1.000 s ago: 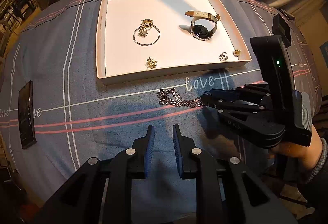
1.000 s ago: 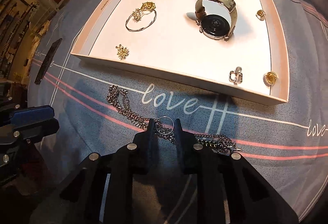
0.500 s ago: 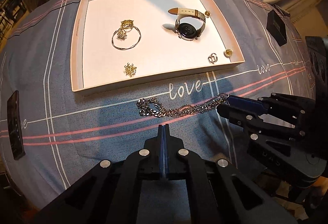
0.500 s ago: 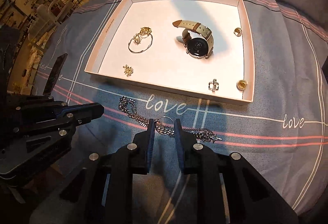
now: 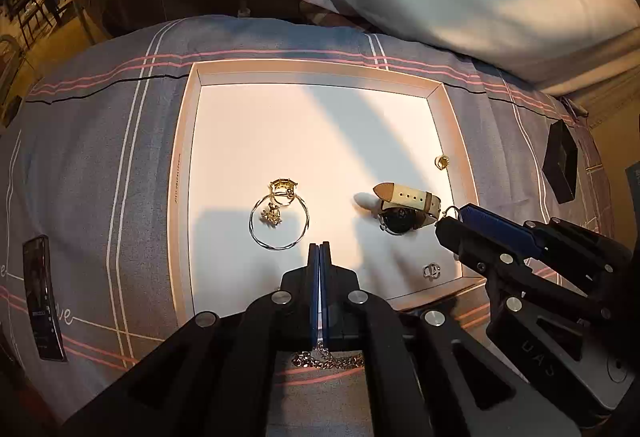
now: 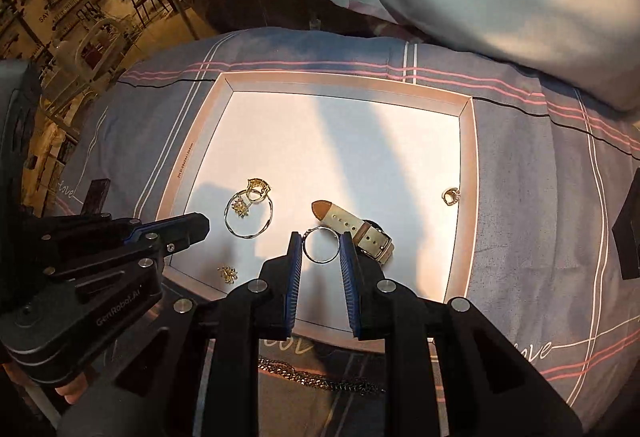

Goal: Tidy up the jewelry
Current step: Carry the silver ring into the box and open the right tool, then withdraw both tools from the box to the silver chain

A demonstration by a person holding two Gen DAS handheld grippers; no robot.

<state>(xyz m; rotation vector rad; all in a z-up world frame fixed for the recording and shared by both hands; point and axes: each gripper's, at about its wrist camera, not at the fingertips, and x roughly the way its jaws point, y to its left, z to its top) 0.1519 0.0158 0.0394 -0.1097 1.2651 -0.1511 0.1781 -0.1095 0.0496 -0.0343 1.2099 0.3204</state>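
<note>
Over the white tray (image 6: 464, 197) on the bed, the right claw (image 6: 321, 249) gripped a silver ring (image 6: 321, 246) between its blue pads, just beside the watch (image 6: 360, 233). The left claw (image 5: 319, 257) was pressed fully shut with nothing visible between its pads. A chain (image 5: 328, 360) lay on the bedspread (image 5: 100, 157) below the tray's near wall, and a bangle (image 5: 279, 223) with gold pieces sat inside the tray.
</note>
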